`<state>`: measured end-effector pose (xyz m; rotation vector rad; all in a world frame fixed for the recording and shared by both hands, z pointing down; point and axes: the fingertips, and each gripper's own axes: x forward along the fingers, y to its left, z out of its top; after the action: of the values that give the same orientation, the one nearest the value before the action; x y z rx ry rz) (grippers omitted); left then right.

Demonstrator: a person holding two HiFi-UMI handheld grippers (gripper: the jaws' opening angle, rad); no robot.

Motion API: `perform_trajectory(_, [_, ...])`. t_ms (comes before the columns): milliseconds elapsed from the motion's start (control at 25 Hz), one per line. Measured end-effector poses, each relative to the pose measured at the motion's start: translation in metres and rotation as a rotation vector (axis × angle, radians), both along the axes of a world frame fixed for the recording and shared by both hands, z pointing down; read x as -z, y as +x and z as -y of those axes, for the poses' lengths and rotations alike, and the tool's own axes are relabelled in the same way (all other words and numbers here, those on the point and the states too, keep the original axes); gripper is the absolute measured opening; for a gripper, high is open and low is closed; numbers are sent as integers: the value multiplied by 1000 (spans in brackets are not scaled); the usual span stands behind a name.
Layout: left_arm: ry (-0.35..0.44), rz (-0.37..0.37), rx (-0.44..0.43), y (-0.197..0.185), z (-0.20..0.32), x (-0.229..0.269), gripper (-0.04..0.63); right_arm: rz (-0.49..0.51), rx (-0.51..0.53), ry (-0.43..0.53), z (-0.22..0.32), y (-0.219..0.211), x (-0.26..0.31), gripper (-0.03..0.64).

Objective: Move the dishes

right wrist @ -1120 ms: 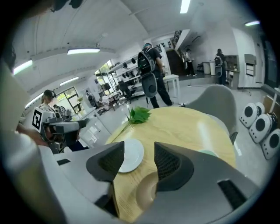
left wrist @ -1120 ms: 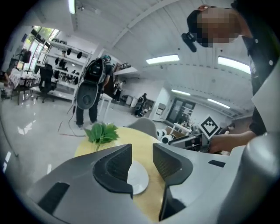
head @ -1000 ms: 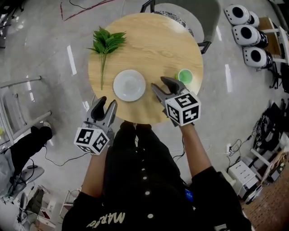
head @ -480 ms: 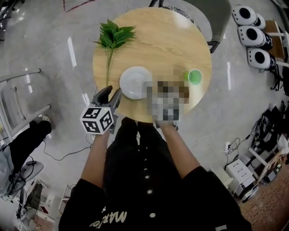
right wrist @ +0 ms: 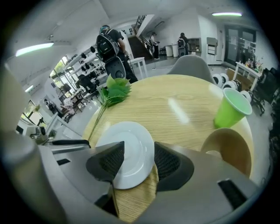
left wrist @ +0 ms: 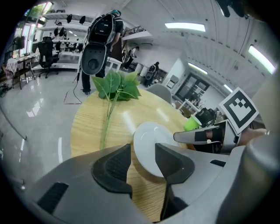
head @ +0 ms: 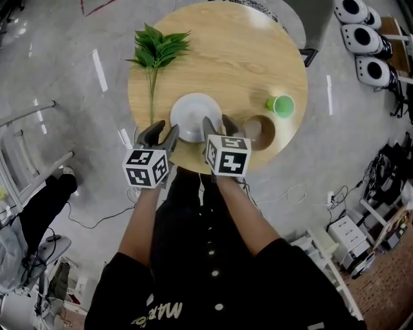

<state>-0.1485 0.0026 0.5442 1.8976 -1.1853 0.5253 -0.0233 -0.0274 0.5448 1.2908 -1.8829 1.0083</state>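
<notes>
A white plate [head: 193, 115] lies near the front of the round wooden table [head: 226, 58]. My left gripper [head: 159, 135] hovers open at the plate's near left rim; in the left gripper view the plate [left wrist: 148, 142] shows through the gap between its jaws [left wrist: 142, 155]. My right gripper [head: 218, 125] sits at the near right rim. Its jaws have just been opening and stand open, with the plate [right wrist: 124, 151] seen between them [right wrist: 138, 159] but not pressed. A brown bowl [head: 260, 132] and a green cup [head: 281, 105] stand to the right.
A green leaf sprig [head: 157, 50] lies at the table's left. A grey chair [head: 287, 16] stands behind the table. White round devices [head: 361, 38] and cables lie on the floor at the right. The table's front edge is just under both grippers.
Both grippers have sunk and tilted down toward the plate. The right one has shifted left, from beside the green cup to the plate's rim, uncovering the brown bowl.
</notes>
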Motion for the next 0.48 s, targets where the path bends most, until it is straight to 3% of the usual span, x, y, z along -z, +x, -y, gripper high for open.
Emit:
perform_trajectory(200, [-14, 18, -33, 4, 6, -7, 180, -1, -81, -18, -2, 2, -10, 250])
perform_trajectory(480, [-26, 21, -47, 5, 11, -15, 179, 10, -132, -19, 0, 4, -19, 239])
